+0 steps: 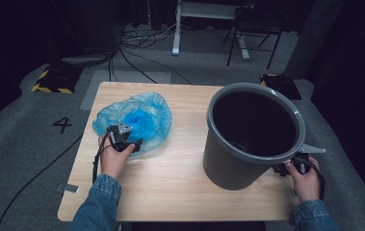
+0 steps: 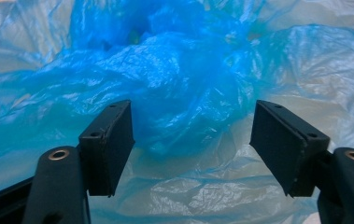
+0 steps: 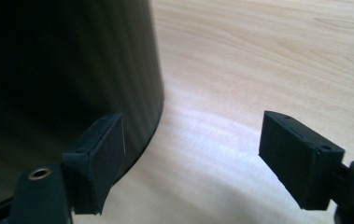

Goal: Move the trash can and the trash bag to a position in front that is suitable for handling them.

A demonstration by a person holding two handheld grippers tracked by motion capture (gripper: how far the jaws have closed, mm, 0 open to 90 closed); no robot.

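A crumpled translucent blue plastic bag (image 1: pixel 139 115) lies on the left half of the wooden table (image 1: pixel 180 183). My left gripper (image 1: pixel 128 140) sits at the bag's near edge, and in the left gripper view its jaws stand wide apart with folds of the bag (image 2: pixel 179 70) bulging between them; the left gripper (image 2: pixel 191 126) is open, its pads off the plastic. A grey round waste bin (image 1: pixel 223 159) stands upright on the right half. My right gripper (image 1: pixel 295 164) is low beside its near right side. There the right gripper (image 3: pixel 193 135) is open, next to the bin's dark wall (image 3: pixel 72 70).
The bin stands close to the table's right edge, partly hiding my right gripper. Bare tabletop (image 3: pixel 258 70) lies between bag and bin and along the front. On the floor behind are cables (image 1: pixel 141 53), a chair (image 1: pixel 254 29) and a desk leg (image 1: pixel 176 29).
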